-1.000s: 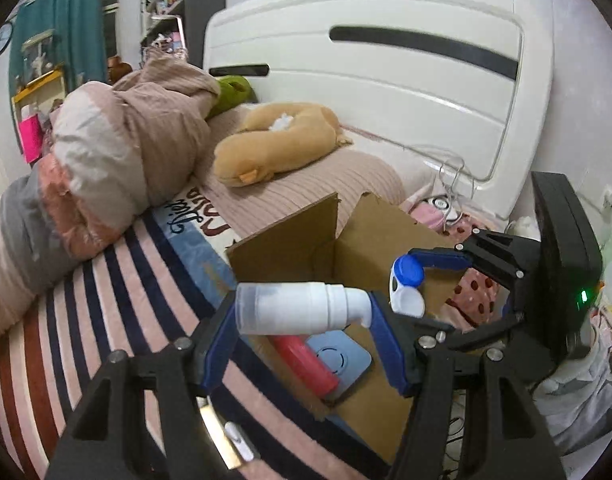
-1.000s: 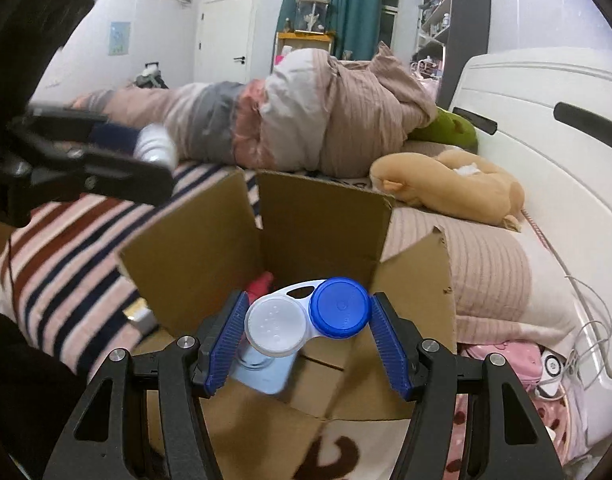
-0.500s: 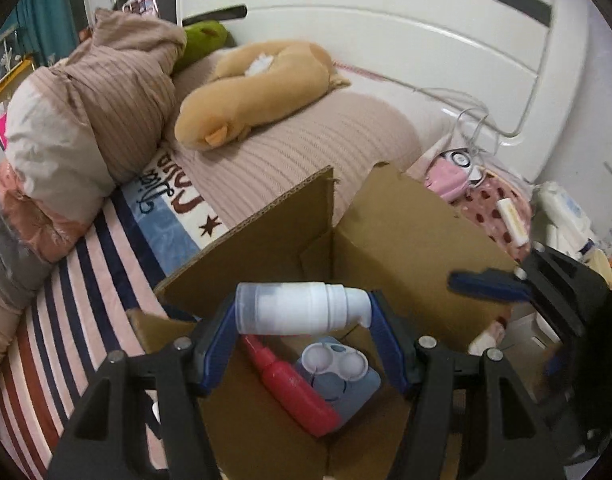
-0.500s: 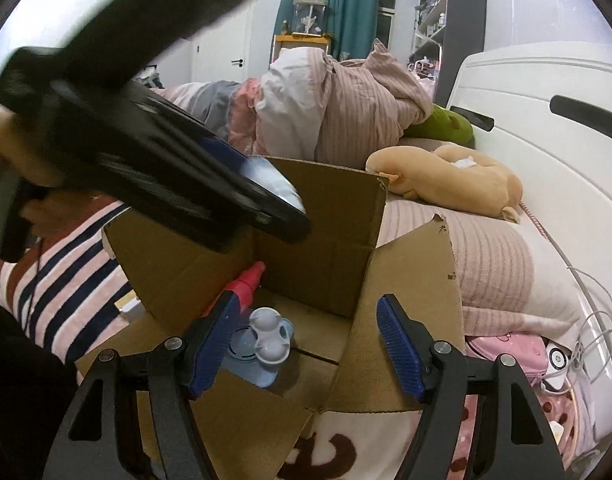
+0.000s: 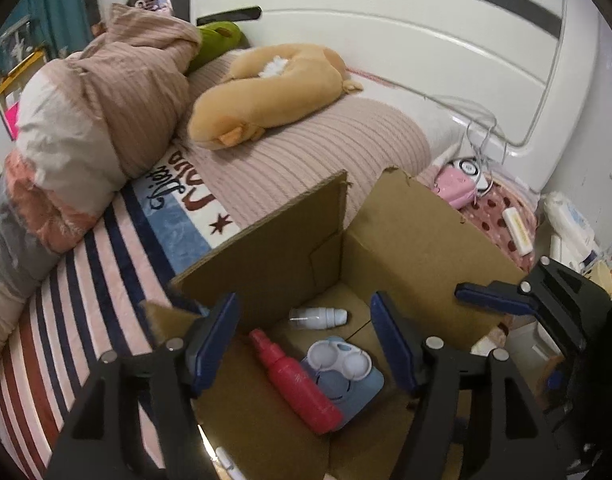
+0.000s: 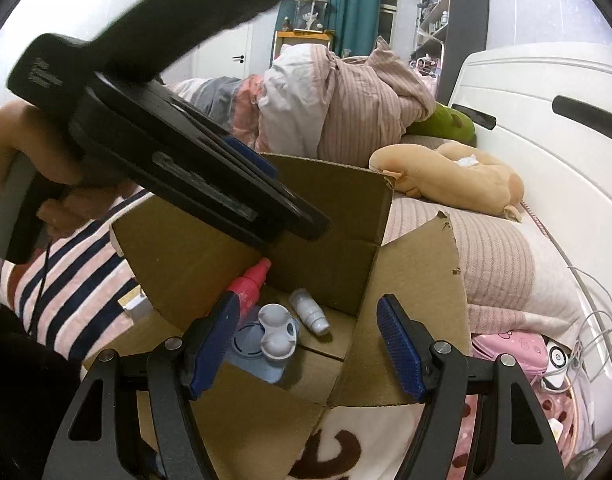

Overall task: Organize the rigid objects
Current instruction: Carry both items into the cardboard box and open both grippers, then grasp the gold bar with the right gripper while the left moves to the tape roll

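Observation:
An open cardboard box (image 5: 417,240) stands on the bed. Inside lie a small white bottle (image 5: 317,317), a red spray bottle (image 5: 302,386), a white lens case (image 5: 339,362) and a blue flat box (image 5: 353,390). My left gripper (image 5: 306,344) is open and empty above the box. My right gripper (image 6: 306,348) is open and empty over the box's near edge; in its view the white bottle (image 6: 309,314), lens case (image 6: 276,336) and red bottle (image 6: 250,282) lie inside the box (image 6: 417,288). The left gripper's body crosses that view above the box.
A striped blanket (image 5: 78,280), a bundled duvet (image 5: 94,108) and a tan plush pillow (image 5: 274,92) lie on the bed by the white headboard (image 5: 405,40). A pink device (image 5: 457,188), cables and toiletries sit at the right.
My left gripper has opened and the white bottle has dropped into the box. Earlier my right gripper let go of the lens case, which now lies on the blue flat box.

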Demonstrator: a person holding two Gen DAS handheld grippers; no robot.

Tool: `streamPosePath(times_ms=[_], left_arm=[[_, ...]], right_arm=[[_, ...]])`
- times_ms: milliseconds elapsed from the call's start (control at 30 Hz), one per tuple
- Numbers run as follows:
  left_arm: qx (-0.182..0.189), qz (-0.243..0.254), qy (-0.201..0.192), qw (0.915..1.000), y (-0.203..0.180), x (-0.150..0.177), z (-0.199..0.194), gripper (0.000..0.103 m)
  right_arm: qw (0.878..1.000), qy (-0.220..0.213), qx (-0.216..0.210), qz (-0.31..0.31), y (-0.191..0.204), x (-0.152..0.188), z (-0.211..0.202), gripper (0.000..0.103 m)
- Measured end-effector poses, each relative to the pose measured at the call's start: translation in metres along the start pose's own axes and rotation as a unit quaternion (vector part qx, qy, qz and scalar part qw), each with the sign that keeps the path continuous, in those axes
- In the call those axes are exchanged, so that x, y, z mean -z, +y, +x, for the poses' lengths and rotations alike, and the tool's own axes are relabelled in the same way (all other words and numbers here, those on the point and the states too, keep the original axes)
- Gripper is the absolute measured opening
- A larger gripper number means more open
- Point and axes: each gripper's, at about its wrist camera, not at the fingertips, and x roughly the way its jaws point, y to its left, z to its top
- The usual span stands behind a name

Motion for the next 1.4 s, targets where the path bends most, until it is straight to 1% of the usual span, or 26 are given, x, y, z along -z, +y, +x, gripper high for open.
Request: streamPosePath(times_ms=[67,133,233,300,433,500,533,600,633,667,767,800,833,867,900,933,967,1033,1100,1200,1267,1333,1400], left_arm=[[0.001,-0.009,-0.014,0.9999,0.008,0.007,-0.015,0.072],[0.006,-0.024,-0.032,0.9992,0.023,0.019,-0.037,0.073],[0.001,-0.049,-0.05,0.9975,0.045,0.039,-0.062,0.075],[-0.011,-0.062,-0.062,0.9961,0.061,0.057,-0.079,0.075],[-0.052,-0.088,-0.075,0.9919,0.093,0.101,-0.103,0.078],[-0.075,-0.103,-0.075,0.9891,0.108,0.123,-0.107,0.078],[-0.084,-0.11,-0.073,0.9876,0.116,0.135,-0.107,0.079],[-0.094,-0.123,-0.07,0.9855,0.13,0.159,-0.104,0.079],[-0.095,-0.128,-0.069,0.9848,0.135,0.169,-0.102,0.079],[-0.092,-0.136,-0.07,0.9839,0.141,0.181,-0.098,0.079],[-0.071,-0.153,-0.07,0.9831,0.153,0.208,-0.08,0.079],[-0.065,-0.158,-0.071,0.9828,0.155,0.214,-0.076,0.079],[-0.056,-0.163,-0.074,0.9822,0.158,0.221,-0.069,0.079],[-0.052,-0.171,-0.078,0.9808,0.162,0.227,-0.063,0.079],[-0.055,-0.177,-0.076,0.9797,0.164,0.229,-0.059,0.079],[-0.065,-0.182,-0.073,0.9785,0.168,0.232,-0.056,0.079],[-0.065,-0.181,-0.077,0.9783,0.171,0.234,-0.054,0.079],[-0.061,-0.184,-0.086,0.9774,0.178,0.237,-0.051,0.079],[-0.053,-0.195,-0.085,0.9758,0.186,0.243,-0.045,0.079],[-0.046,-0.205,-0.079,0.9744,0.195,0.246,-0.037,0.079],[-0.05,-0.205,-0.069,0.9751,0.197,0.248,-0.031,0.079],[-0.05,-0.201,-0.066,0.9761,0.198,0.249,-0.026,0.079],[-0.04,-0.203,-0.063,0.9762,0.198,0.25,-0.022,0.079]], right_arm=[[1.0,-0.008,-0.008,0.0,0.004,-0.005,-0.006,0.068],[1.0,-0.015,-0.016,-0.002,0.01,-0.011,-0.011,0.068],[0.999,-0.027,-0.022,-0.008,0.025,-0.021,-0.017,0.068],[0.999,-0.032,-0.033,-0.009,0.034,-0.026,-0.018,0.068],[0.996,-0.044,-0.077,-0.009,0.068,-0.04,-0.018,0.068],[0.994,-0.048,-0.096,-0.011,0.085,-0.045,-0.017,0.067],[0.992,-0.049,-0.112,-0.013,0.098,-0.048,-0.014,0.067],[0.99,-0.044,-0.133,-0.016,0.116,-0.05,-0.008,0.065],[0.989,-0.036,-0.145,-0.019,0.128,-0.05,-0.002,0.063],[0.987,-0.028,-0.154,-0.02,0.138,-0.049,0.003,0.058],[0.984,0.01,-0.176,-0.023,0.165,-0.037,0.027,0.053],[0.984,0.021,-0.178,-0.023,0.17,-0.034,0.034,0.048],[0.983,0.038,-0.177,-0.018,0.177,-0.029,0.045,0.045],[0.984,0.048,-0.173,-0.013,0.18,-0.024,0.053,0.04],[0.984,0.057,-0.167,-0.008,0.182,-0.019,0.063,0.037],[0.984,0.063,-0.164,-0.005,0.185,-0.015,0.07,0.037],[0.984,0.075,-0.162,0.003,0.186,-0.011,0.079,0.036],[0.98,0.106,-0.165,0.028,0.186,-0.006,0.101,0.034],[0.979,0.121,-0.158,0.035,0.186,-0.005,0.115,0.033],[0.982,0.137,-0.125,0.021,0.192,-0.004,0.133,0.033],[0.982,0.154,-0.111,0.025,0.193,-0.003,0.147,0.033],[0.985,0.155,-0.077,0.015,0.194,-0.005,0.152,0.033],[0.987,0.159,-0.031,-0.004,0.195,-0.007,0.159,0.033]])
